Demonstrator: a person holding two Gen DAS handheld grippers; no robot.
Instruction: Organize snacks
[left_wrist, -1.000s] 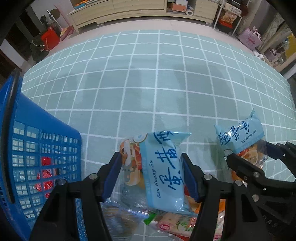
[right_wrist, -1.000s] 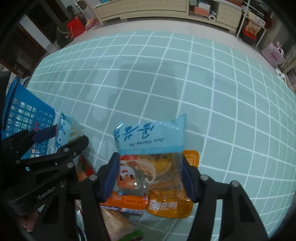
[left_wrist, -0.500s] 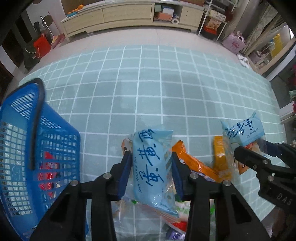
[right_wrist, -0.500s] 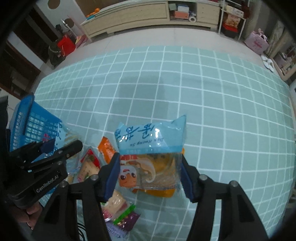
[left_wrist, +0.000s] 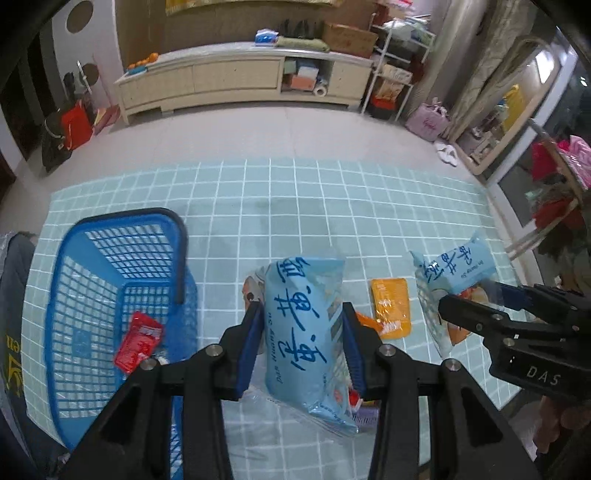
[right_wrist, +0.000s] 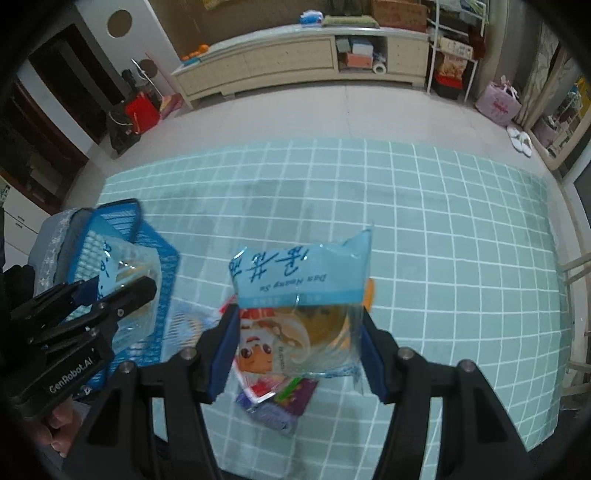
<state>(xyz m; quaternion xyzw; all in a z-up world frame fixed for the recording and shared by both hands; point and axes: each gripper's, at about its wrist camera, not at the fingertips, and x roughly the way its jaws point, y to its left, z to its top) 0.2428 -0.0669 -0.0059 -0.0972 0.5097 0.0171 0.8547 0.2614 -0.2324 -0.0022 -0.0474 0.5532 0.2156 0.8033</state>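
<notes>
My left gripper (left_wrist: 301, 343) is shut on a light blue snack packet (left_wrist: 304, 332) and holds it high above the teal checked mat, just right of the blue mesh basket (left_wrist: 88, 280). A red packet (left_wrist: 138, 341) lies in the basket. My right gripper (right_wrist: 299, 350) is shut on a second light blue packet (right_wrist: 301, 302), also held high; it shows at the right of the left wrist view (left_wrist: 452, 273). The left gripper shows at the left of the right wrist view (right_wrist: 122, 291), over the basket (right_wrist: 110, 229).
Loose snacks lie on the mat below: an orange packet (left_wrist: 391, 306) and a purple packet (right_wrist: 284, 402). A long low cabinet (left_wrist: 236, 79) stands along the far wall, a wire shelf rack (left_wrist: 395, 74) and a pink bag (left_wrist: 428, 123) at its right.
Both grippers have risen well above the mat with their packets still held. The basket and far room have come into fuller view.
</notes>
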